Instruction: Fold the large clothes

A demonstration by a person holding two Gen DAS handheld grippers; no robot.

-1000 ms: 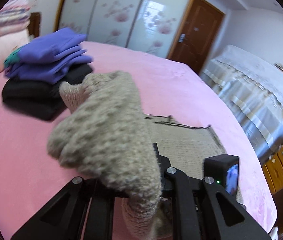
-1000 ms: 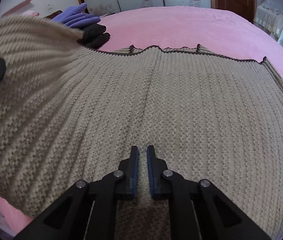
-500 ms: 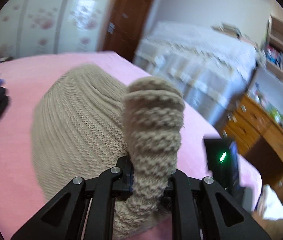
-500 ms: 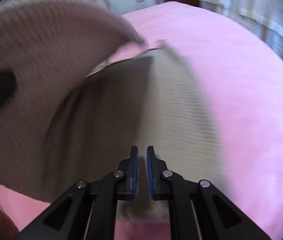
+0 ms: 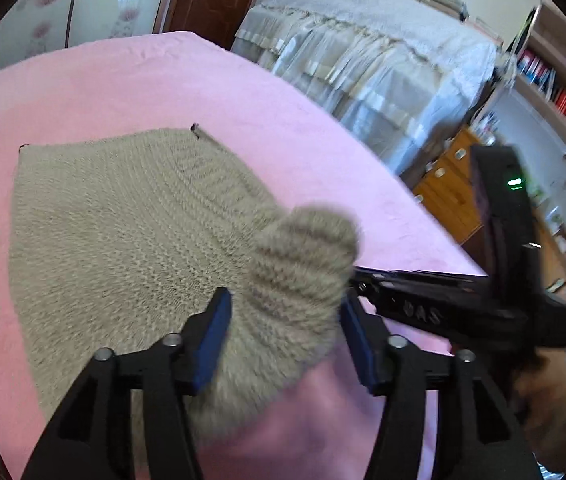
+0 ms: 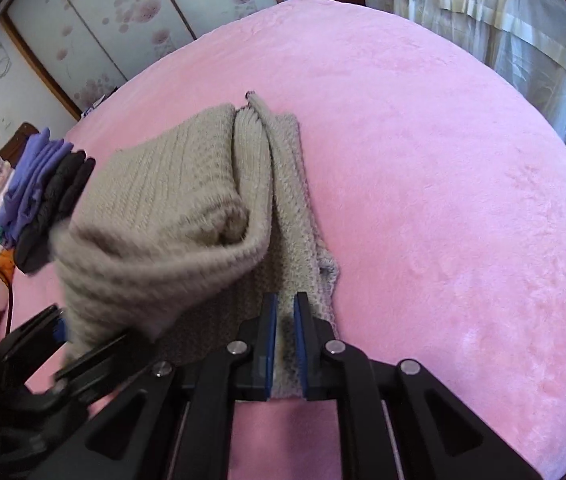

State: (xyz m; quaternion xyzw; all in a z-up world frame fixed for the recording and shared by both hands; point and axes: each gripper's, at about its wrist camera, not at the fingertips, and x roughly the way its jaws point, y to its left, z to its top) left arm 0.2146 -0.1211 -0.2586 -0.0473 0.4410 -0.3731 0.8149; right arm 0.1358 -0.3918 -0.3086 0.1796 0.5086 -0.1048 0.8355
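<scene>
A beige knit sweater [image 5: 123, 232] lies folded over on the pink bed [image 5: 243, 92]. My left gripper [image 5: 285, 312] is open, and a bunched fold of the sweater sits loose between its spread fingers. In the right wrist view the sweater [image 6: 187, 200] is doubled over itself, with its near edge in my right gripper [image 6: 285, 312], which is shut on it. The left gripper [image 6: 59, 344] shows at lower left under the lifted fold. The right gripper body [image 5: 483, 304] shows at the right of the left wrist view.
A stack of folded purple and black clothes [image 6: 43, 192] sits on the bed at the left. A draped second bed [image 5: 383, 52], a wooden dresser [image 5: 455, 192] and shelves stand beyond the bed's right edge. Wardrobe doors [image 6: 123, 12] are at the back.
The left gripper carried the sweater's side across over the rest and has opened its jaws around the fold. The right gripper has stayed shut on the near edge.
</scene>
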